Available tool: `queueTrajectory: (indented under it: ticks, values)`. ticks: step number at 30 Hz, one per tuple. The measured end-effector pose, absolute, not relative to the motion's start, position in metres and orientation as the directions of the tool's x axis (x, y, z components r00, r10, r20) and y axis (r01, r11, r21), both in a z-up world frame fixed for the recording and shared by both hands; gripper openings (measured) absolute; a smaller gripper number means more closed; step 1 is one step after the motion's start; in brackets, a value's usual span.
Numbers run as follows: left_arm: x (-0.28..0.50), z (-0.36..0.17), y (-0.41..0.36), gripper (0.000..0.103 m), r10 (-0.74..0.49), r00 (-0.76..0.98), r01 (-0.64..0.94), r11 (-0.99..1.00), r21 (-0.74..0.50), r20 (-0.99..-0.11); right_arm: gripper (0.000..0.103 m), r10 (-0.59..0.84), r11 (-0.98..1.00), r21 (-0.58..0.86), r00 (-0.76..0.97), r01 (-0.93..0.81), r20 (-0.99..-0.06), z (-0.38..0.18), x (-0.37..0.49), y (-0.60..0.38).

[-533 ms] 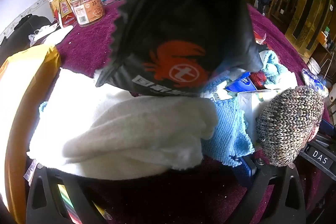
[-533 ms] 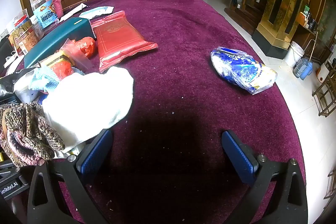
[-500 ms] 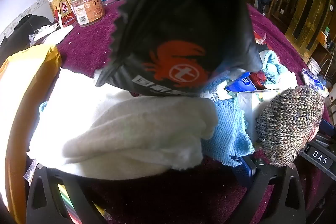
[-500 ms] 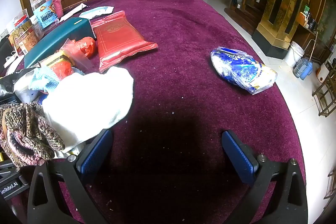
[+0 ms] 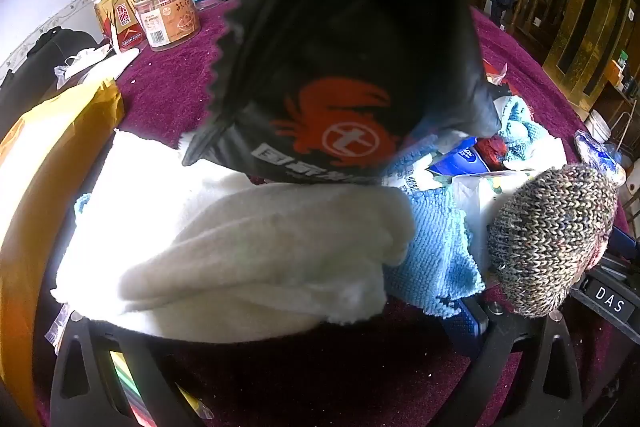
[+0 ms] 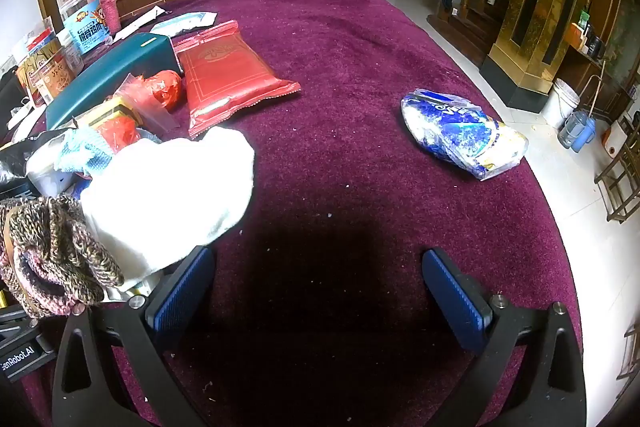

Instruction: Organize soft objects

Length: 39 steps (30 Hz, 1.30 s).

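Observation:
A fluffy white towel (image 5: 248,259) lies bunched right in front of my left gripper (image 5: 280,327), whose jaws stand wide open; the towel covers the left fingertip and only the right blue pad (image 5: 468,323) shows. A blue knitted cloth (image 5: 432,259) lies under the towel's right end. A multicolour knitted hat (image 5: 552,239) sits to the right. A black bag with an orange crab logo (image 5: 340,67) looms over the pile. My right gripper (image 6: 318,295) is open above bare purple table cloth, with the white towel (image 6: 172,195) and knitted hat (image 6: 52,251) at its left.
Snack jars (image 5: 168,15) stand at the back left, and a yellow padded envelope (image 5: 48,155) lies at the left. A red packet (image 6: 232,71), a teal box (image 6: 108,75) and a blue-white plastic bag (image 6: 460,135) lie on the purple table (image 6: 360,47). The table edge curves at the right.

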<state>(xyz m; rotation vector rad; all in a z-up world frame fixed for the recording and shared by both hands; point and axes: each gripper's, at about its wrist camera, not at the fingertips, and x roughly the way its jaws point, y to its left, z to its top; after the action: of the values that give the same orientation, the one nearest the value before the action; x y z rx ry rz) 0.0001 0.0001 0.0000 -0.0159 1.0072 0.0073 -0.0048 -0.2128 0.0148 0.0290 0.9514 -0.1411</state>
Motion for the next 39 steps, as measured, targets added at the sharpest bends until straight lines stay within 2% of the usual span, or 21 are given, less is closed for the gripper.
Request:
queueTrajectory:
  ticks: [27, 34, 39]
  values:
    - [0.000, 0.000, 0.000, 0.103, 0.004, 0.535, -0.022, 1.000, -0.009, -0.845, 0.103, -0.097, 0.992, -0.029, 0.573, 0.126, -0.814, 0.013, -0.007, -0.213]
    - [-0.008, 0.002, 0.002, 0.103, -0.004, 0.535, -0.002, 1.000, -0.005, -0.845, 0.103, -0.082, 0.994, -0.037, 0.508, 0.099, -0.858, 0.016, 0.004, -0.214]
    - [-0.009, 0.002, 0.000, 0.103, -0.004, 0.534, -0.004, 1.000, -0.008, -0.846, 0.103, -0.091, 0.993, -0.040, 0.516, 0.109, -0.852, 0.016, 0.004, -0.212]
